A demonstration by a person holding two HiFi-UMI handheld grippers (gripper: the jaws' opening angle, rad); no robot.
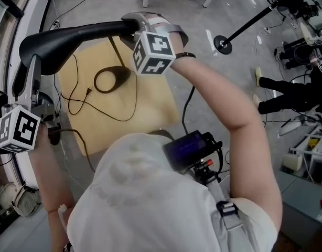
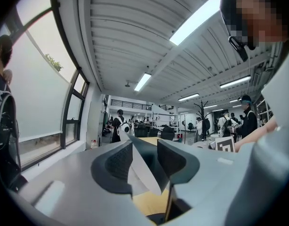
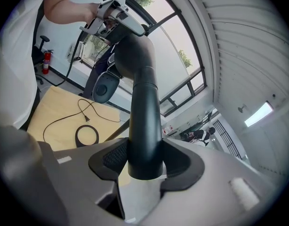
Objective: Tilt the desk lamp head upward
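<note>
The black desk lamp stretches across the top of the wooden table, above its ring-shaped base. My right gripper is shut on the round black neck of the lamp, which fills the gap between its pads. At the other end, by the window, my left gripper is shut on the flat lamp head; its white underside and dark top stand edge-on between the pads. The left gripper also shows at the far end of the lamp in the right gripper view.
A thin black power cord loops over the table beside the base. A white window frame runs along the left. On the floor beyond stand a black pole stand and another person's legs.
</note>
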